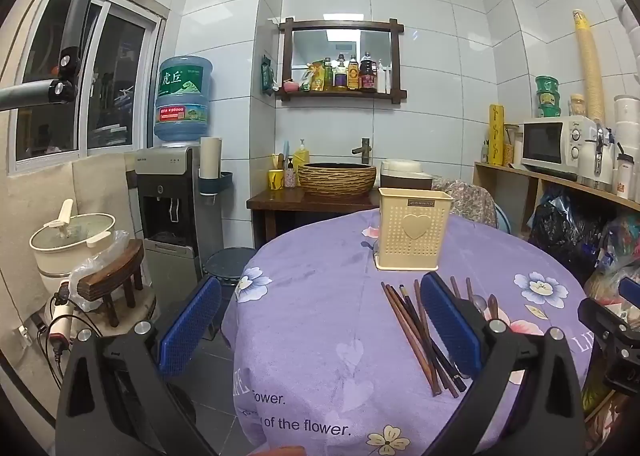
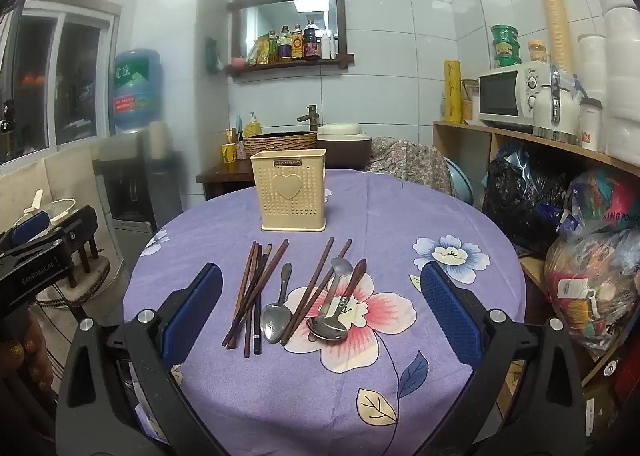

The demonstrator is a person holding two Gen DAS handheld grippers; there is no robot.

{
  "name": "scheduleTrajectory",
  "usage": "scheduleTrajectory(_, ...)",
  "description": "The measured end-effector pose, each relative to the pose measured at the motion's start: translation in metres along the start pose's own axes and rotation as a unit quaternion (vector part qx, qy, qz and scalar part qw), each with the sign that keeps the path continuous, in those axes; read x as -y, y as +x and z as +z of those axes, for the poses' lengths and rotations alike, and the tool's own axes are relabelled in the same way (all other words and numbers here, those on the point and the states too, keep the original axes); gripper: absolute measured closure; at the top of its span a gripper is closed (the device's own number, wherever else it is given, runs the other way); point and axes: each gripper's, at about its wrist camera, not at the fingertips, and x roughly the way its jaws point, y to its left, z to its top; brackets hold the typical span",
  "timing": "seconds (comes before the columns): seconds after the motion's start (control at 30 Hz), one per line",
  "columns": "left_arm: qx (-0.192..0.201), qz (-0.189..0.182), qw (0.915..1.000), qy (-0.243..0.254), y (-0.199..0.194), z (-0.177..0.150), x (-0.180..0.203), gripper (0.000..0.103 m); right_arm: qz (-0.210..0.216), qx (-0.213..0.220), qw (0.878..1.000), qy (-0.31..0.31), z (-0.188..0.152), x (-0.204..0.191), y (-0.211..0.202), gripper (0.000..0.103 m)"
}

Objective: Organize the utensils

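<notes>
A cream perforated utensil holder with a heart on its front stands upright at the far side of a round table under a purple flowered cloth. In front of it lie several brown chopsticks, two more chopsticks, a metal spoon and two other spoons. My right gripper hovers open above the utensils, holding nothing. My left gripper hangs open over the table's left edge, empty, its right finger in front of the chopsticks.
Behind the table stand a basin counter and a water dispenser. A shelf with a microwave and stuffed bags crowds the right. A pot on a stool sits left. The other gripper shows at the left edge.
</notes>
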Motion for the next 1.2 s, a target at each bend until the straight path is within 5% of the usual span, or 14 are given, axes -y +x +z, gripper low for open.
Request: scheduleTrajectory(1.2,-0.003,0.004,0.9999,0.012,0.002,-0.007,0.004,0.004,-0.001,-0.003,1.000,-0.002,0.000,0.001,0.001,0.005)
